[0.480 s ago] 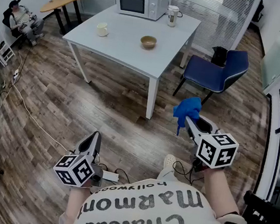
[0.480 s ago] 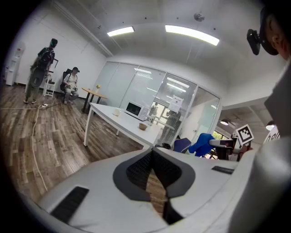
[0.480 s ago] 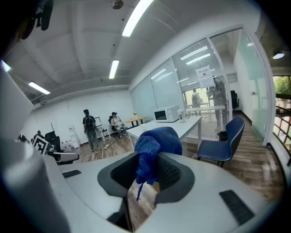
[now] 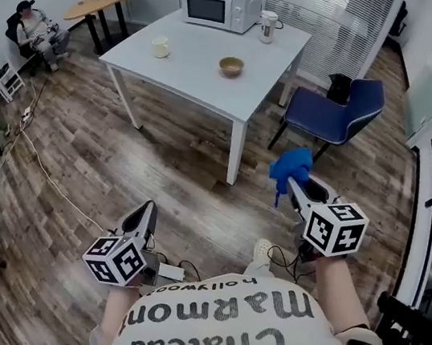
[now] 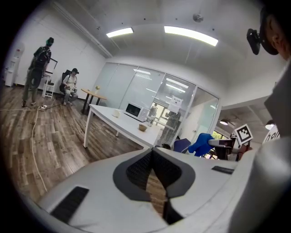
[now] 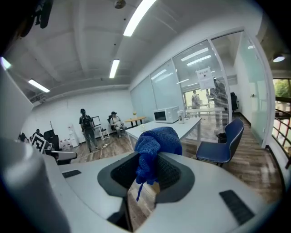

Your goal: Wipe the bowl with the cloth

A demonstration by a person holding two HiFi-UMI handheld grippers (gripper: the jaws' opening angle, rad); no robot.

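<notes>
Bunched blue cloth (image 4: pixel 290 168) clamped in right gripper (image 4: pixel 289 185); brown bowl (image 4: pixel 231 67) upright on table (image 4: pixel 199 47).

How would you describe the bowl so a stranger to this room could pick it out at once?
Find the white table with a microwave at its far end. The bowl sits in front of the microwave, towards the blue chair. It alone is brown and wide; the cup to its left is pale.
</notes>
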